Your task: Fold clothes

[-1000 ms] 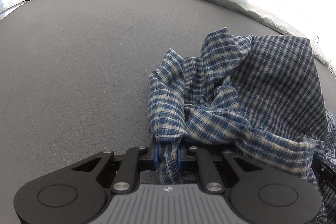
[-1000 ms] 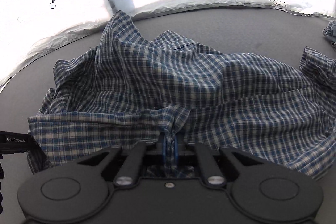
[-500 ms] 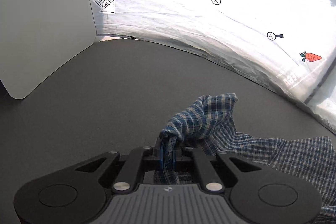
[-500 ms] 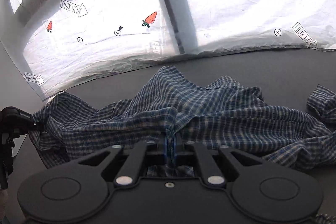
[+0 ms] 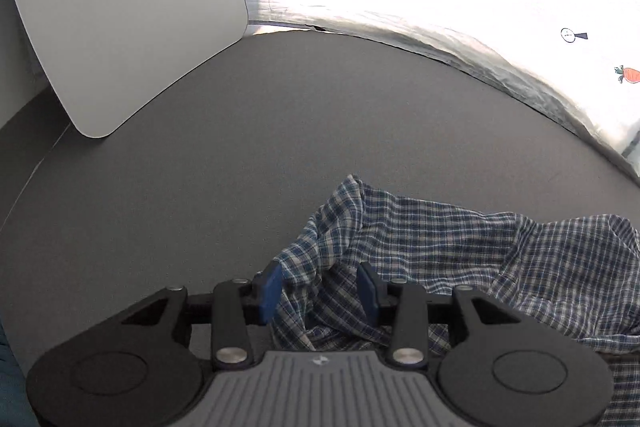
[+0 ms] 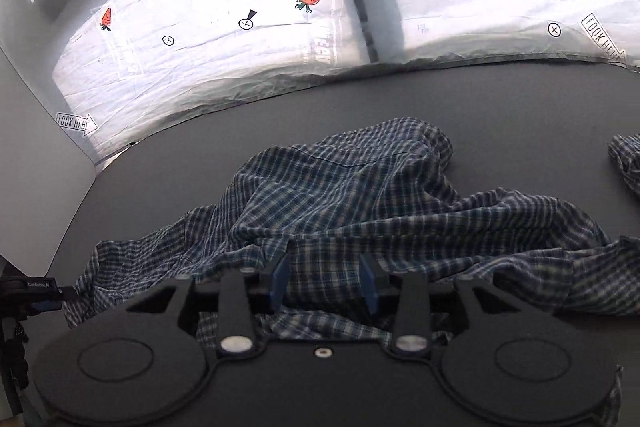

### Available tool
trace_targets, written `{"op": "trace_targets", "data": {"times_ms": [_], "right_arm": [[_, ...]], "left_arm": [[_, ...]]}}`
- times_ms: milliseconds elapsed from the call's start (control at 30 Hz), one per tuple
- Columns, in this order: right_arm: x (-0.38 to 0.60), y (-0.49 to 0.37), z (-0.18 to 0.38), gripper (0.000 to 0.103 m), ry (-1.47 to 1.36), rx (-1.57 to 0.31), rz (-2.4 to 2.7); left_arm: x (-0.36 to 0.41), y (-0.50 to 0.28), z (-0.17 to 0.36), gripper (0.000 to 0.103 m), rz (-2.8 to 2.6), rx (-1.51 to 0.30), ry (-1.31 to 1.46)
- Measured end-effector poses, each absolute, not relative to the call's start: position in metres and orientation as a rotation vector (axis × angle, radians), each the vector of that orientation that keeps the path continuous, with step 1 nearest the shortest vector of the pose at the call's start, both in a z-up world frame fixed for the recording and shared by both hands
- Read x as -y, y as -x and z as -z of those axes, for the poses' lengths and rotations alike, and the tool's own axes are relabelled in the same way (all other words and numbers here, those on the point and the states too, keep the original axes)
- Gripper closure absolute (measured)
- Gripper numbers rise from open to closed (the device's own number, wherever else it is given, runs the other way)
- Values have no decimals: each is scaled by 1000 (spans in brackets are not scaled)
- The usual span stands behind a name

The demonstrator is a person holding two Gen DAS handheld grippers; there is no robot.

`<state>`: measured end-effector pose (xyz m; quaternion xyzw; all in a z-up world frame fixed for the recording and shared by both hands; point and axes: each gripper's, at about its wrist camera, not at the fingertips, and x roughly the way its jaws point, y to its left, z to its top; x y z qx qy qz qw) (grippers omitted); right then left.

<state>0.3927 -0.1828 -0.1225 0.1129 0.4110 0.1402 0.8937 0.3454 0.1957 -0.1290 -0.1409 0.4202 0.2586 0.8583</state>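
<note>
Two handheld grippers, black bodies, blue finger pads.
Left gripper (image 5: 319,291): black linkage arms, silver pivot screws, round black discs each side, grey ribbed centre plate with small logo. Right gripper (image 6: 324,285): same black linkage and discs, silver screws, plain black centre plate with one small screw; blue pads (image 6: 279,283).

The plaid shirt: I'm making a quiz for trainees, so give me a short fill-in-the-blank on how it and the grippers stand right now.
1. The plaid shirt lies crumpled on a dark ____ table.
2. The left gripper has its jaws ____, with cloth between them.
3. The right gripper has its jaws ____ too.
4. The backdrop behind the table bears orange ____ pictures.

Missing words: grey; open; open; carrot
</note>
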Motion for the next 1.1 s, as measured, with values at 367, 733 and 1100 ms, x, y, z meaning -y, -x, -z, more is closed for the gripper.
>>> {"op": "trace_targets", "data": {"times_ms": [367,733,1100], "right_arm": [[209,-479,146,55,-213,-864,-179],[232,-560,210,98,-506,-1069,-283],[198,-673,124,85,-276,-661,-277]], "left_arm": [[-73,-490,134,26,26,-861,91],[-14,-584,206,95,212,-1044,208],[-8,-674,140,83,23,-677,166]]}}
